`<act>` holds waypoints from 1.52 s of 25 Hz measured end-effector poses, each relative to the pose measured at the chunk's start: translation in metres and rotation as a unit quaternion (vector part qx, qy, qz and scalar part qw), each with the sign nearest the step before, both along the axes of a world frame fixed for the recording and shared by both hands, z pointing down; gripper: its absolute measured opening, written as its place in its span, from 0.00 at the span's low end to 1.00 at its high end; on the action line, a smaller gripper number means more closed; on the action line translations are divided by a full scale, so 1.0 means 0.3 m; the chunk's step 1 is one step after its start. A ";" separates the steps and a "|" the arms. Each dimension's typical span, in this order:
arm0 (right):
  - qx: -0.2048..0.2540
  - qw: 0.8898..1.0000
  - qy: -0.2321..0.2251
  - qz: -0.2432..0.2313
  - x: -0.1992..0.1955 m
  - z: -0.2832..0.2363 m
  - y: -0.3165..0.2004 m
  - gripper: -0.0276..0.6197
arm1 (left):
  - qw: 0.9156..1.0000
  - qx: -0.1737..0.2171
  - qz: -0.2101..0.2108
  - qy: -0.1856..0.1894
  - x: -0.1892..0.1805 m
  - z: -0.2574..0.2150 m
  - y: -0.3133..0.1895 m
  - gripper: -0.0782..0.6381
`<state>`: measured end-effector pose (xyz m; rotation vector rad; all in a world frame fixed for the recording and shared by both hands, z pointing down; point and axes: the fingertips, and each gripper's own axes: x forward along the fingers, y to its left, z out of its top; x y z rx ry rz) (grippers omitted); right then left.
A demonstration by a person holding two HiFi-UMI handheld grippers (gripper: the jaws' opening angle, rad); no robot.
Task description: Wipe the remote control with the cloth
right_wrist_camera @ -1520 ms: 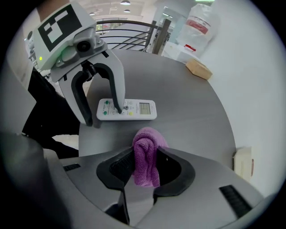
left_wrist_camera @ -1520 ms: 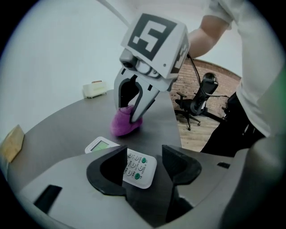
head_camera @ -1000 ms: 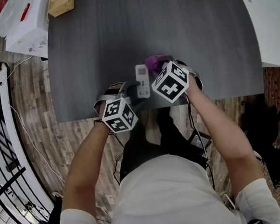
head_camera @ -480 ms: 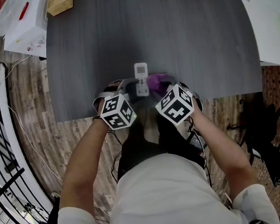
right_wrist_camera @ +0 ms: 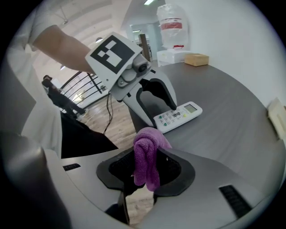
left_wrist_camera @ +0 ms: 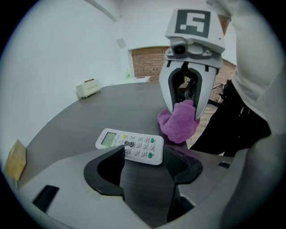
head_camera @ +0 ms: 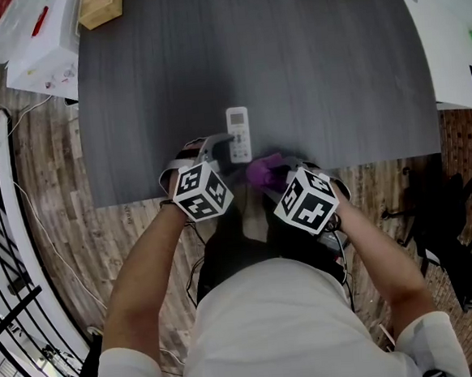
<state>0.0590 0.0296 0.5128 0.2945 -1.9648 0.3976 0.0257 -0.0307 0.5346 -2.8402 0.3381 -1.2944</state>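
The left gripper (left_wrist_camera: pixel 144 156) holds its fingers (left_wrist_camera: pixel 109 167) wide apart, tips down at the table (head_camera: pixel 292 73). The remote (left_wrist_camera: pixel 134 144) lies flat, buttons up, crosswise to them. Its button end sits in the gap, and its screen end runs out past one finger. Whether either finger touches it I cannot tell.

The right gripper (right_wrist_camera: pixel 146 159) has its fingers (right_wrist_camera: pixel 175 169) closed on the cloth (right_wrist_camera: pixel 147 143), a purple bunch folded over and hanging from the grip. In the head view the cloth sits just beside the remote's near end, close to the table's front edge. Whether it touches the table is unclear.

The table is dark grey with a fine wood grain and bare over most of its top. The remote lies near the middle of its front edge. A wooden box (head_camera: pixel 101 7) stands at its far left corner.

Beyond that corner are white boxes (head_camera: pixel 42 52). The floor (head_camera: pixel 52 230) is wood plank, with thin cables trailing across it and a black railing (head_camera: pixel 0 243) along the left side. The left gripper view shows white walls and a patch of brick wall (left_wrist_camera: pixel 149 66) behind the table.
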 end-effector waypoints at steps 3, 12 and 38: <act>0.029 0.999 0.017 -0.018 0.017 -0.034 -0.061 0.25 | 1.000 0.003 -0.017 0.003 -0.009 -0.010 -0.009 0.46; 0.208 0.972 0.099 -0.041 -0.058 -0.095 -0.491 0.25 | 0.991 -0.016 -0.132 0.018 -0.044 0.007 0.016 0.46; 0.233 0.968 0.079 -0.052 -0.149 -0.017 -0.164 0.24 | 0.982 -0.077 -0.171 0.022 -0.047 0.043 0.017 0.46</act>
